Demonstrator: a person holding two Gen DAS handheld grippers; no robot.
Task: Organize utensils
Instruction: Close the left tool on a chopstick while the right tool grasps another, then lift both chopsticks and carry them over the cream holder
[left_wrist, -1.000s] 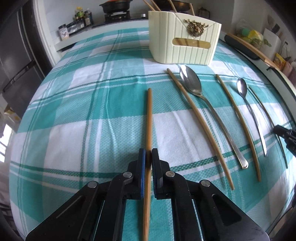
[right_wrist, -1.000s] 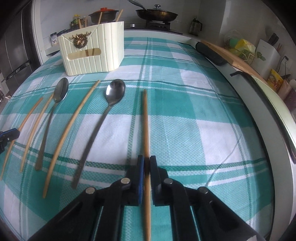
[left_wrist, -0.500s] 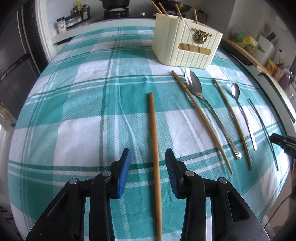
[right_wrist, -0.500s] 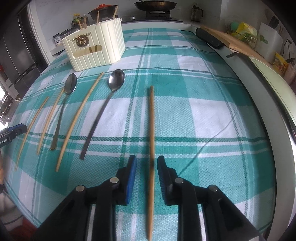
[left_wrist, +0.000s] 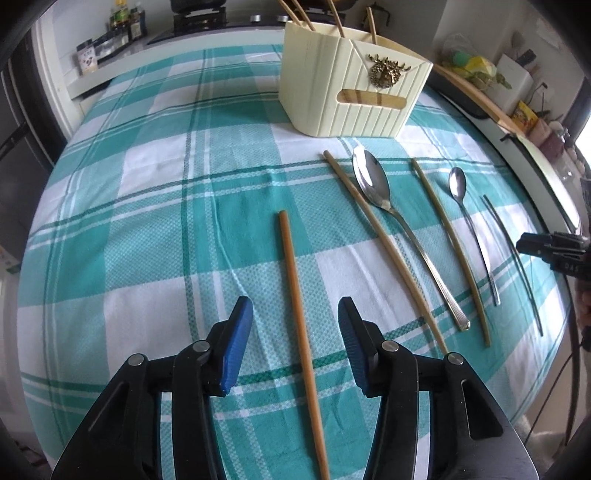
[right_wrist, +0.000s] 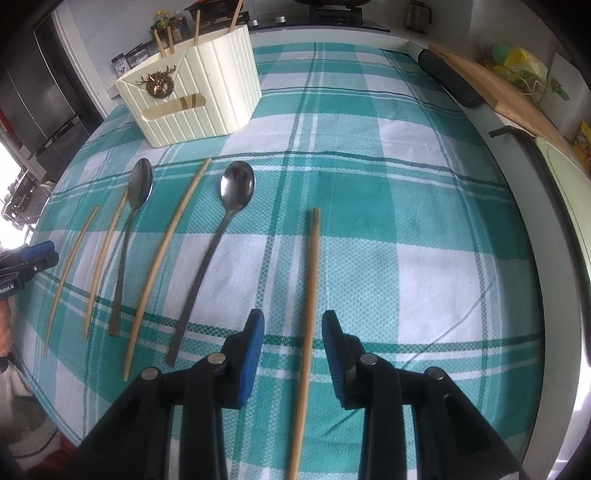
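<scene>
At the left edge of the right wrist view, the left tongs (right_wrist: 27, 258) bear white lettering "Robot.AI".

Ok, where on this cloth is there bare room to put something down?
Bare: the checked tablecloth left of the left gripper's chopstick, and right of the right gripper's chopstick up to the counter edge. Crowded: the row of spoons and chopsticks below the cream utensil holder.

The near end of each light wooden chopstick (left_wrist: 301, 332) (right_wrist: 306, 332) is cut off by the lower frame edge. Sticks standing in the cream ribbed plastic holder (left_wrist: 343, 99) are hidden below its rim. Labels on the small countertop jars (left_wrist: 107, 40) cannot be read.
</scene>
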